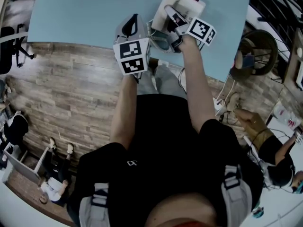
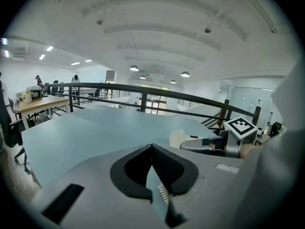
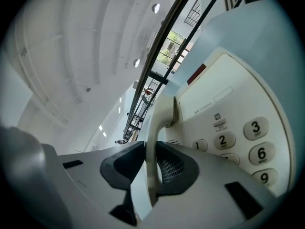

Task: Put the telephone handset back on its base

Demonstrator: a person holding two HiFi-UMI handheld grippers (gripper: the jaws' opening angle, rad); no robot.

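The cream telephone handset [image 3: 161,120] stands upright between the pads of my right gripper [image 3: 150,145], which is shut on it. It is close against the left side of the white base [image 3: 224,104], whose number keys show at the right. In the head view the base [image 1: 189,1] sits at the blue table's near right, with the right gripper [image 1: 174,22] holding the handset [image 1: 166,11] at its left edge. My left gripper [image 1: 132,25] hovers left of the phone, over the table's front edge. Its tips [image 2: 152,146] meet with nothing between them.
The light blue table [image 1: 85,13] stretches away to the left of the phone. From the left gripper view, the base [image 2: 181,138] and the right gripper's marker cube [image 2: 240,127] lie to the right. Below are wood floor, an office chair [image 1: 9,46] and a seated person [image 1: 265,148].
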